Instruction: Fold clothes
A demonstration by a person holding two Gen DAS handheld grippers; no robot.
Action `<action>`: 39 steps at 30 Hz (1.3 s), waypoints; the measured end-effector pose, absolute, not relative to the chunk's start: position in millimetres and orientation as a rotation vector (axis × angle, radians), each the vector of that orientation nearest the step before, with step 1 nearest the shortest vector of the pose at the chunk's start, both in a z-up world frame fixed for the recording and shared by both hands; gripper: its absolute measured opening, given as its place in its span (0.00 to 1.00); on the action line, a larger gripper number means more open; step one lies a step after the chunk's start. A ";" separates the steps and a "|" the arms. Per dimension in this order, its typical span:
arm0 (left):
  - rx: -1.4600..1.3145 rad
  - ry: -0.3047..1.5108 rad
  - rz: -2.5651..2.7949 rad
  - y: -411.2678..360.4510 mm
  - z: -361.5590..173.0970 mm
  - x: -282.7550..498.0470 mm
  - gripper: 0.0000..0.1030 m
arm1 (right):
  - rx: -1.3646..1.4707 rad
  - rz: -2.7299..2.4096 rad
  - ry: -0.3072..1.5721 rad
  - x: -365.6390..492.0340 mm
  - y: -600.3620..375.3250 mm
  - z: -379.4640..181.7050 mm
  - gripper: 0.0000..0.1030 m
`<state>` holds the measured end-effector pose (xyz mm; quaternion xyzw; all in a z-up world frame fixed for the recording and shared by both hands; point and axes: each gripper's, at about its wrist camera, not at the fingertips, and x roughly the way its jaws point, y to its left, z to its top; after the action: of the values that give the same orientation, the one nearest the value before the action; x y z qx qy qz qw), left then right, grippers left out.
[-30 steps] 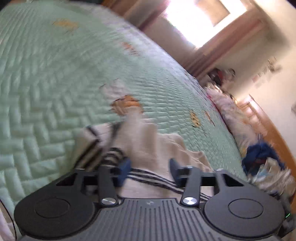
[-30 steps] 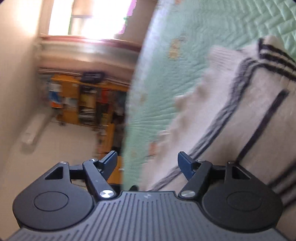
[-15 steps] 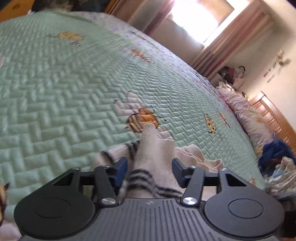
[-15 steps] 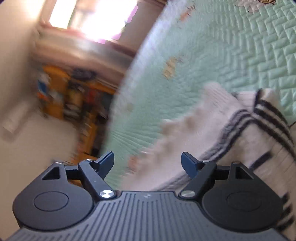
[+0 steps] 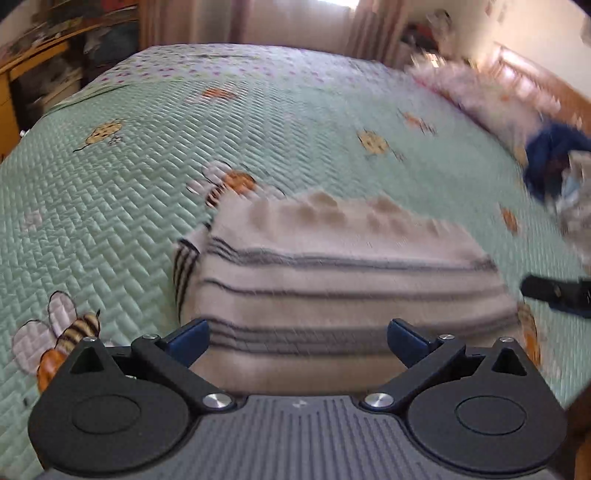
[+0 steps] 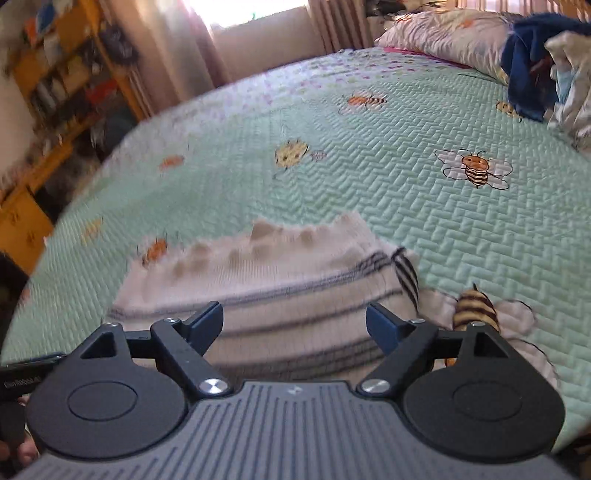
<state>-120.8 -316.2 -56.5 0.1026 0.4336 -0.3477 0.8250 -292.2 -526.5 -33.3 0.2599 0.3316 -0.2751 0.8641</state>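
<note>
Looking along both tools, we see the folded striped sweater (image 5: 332, 280) lying flat on the green bee-print quilt (image 5: 110, 206), just ahead of the fingertips. Our left gripper (image 5: 297, 341) hangs over the sweater's near edge with its jaws spread wide, gripping nothing. Our right gripper (image 6: 294, 325) is likewise wide apart and empty above the same near edge. A blue garment (image 6: 528, 62) lies far off, beside a pillow (image 6: 443, 33).
</note>
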 end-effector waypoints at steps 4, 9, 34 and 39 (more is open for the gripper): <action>0.241 0.915 -0.730 -307.2 -53.0 -138.1 0.99 | 0.546 -0.609 0.741 -295.5 -508.0 -29.8 0.83; 0.282 0.957 -0.689 -296.5 -53.6 -149.8 0.99 | 0.520 -0.616 0.800 -290.4 -493.1 -28.0 0.83; 0.330 0.951 -0.704 -295.2 -51.5 -184.3 0.99 | 0.477 -0.563 0.874 -290.0 -443.1 -34.1 0.83; 0.333 0.948 -0.714 -296.7 -50.7 -185.7 0.99 | 0.451 -0.572 0.857 -289.6 -440.0 -29.2 0.83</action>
<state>-185.7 -296.7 -50.7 0.1560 0.4444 -0.3349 0.8161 -289.6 -440.0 -29.2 0.2137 0.4062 -0.2712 0.8461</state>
